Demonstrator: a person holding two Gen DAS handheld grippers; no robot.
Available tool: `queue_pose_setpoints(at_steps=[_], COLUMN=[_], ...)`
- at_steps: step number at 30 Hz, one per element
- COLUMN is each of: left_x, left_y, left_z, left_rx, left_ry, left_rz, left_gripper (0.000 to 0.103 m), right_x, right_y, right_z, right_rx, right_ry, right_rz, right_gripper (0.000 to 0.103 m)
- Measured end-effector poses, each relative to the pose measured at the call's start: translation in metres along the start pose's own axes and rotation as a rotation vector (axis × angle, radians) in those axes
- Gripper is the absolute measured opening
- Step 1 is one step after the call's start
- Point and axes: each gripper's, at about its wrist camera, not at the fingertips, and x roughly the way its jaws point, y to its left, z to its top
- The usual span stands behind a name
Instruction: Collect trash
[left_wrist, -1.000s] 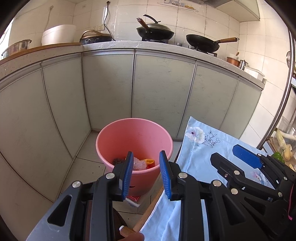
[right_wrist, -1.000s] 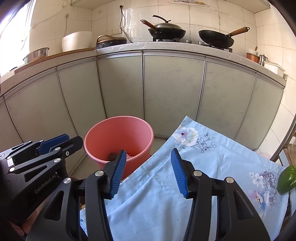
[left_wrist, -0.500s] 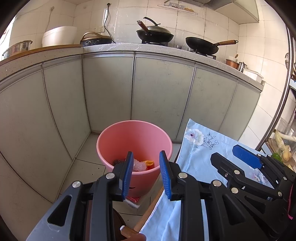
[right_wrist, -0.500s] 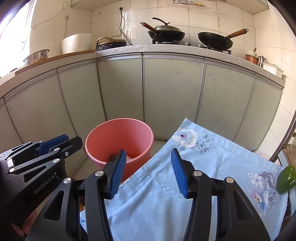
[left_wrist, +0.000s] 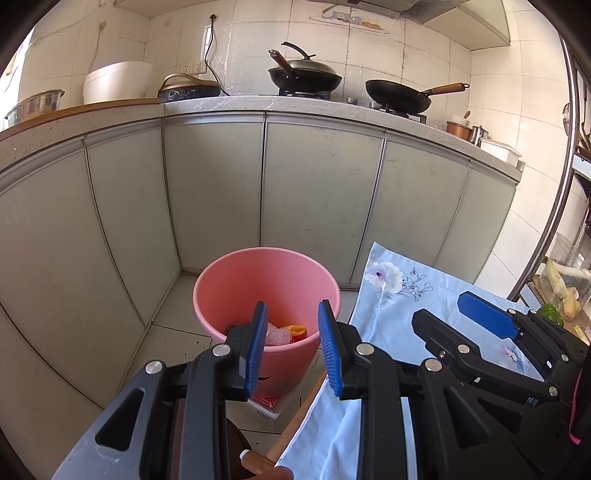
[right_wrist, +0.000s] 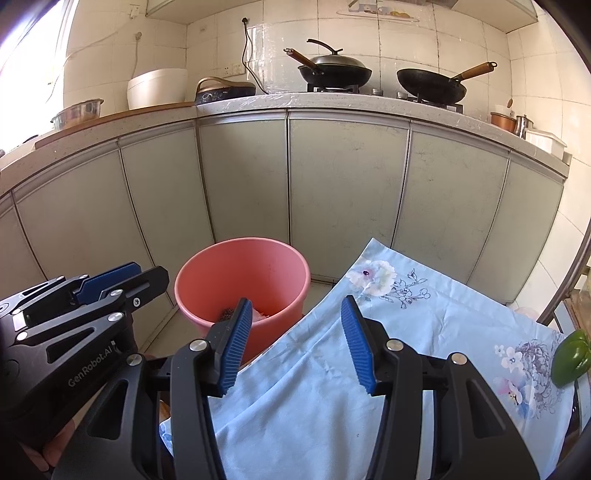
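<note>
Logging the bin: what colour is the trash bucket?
Pink; the bucket shows best in the left wrist view.

From where I stand, only one marking reads: "GenRobot.AI" in pale letters along the black side plate of the left gripper (right_wrist: 122, 280), seen from the right wrist camera. The print on the small carton (left_wrist: 264, 406) under the pink bucket (left_wrist: 266, 295) is too blurred to make out.

Right hand-held gripper (right_wrist: 293, 341) agape over blue cloth (right_wrist: 406, 354), pink bucket (right_wrist: 207, 275) beyond
</note>
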Motion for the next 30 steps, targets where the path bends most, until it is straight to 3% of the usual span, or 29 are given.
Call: queue_pose_setpoints(at_steps=[30], left_x=[-0.0009], left_y=[0.0013], left_z=[0.0011], left_rx=[0.002], left_ry=[-0.007], left_rz=[-0.001], left_gripper=[0.028], right_x=[0.0039], right_y=[0.0039], right_z=[-0.0011], right_rx=[-0.016], right_ry=[0.011], right_rz=[0.001], right_gripper=[0.051])
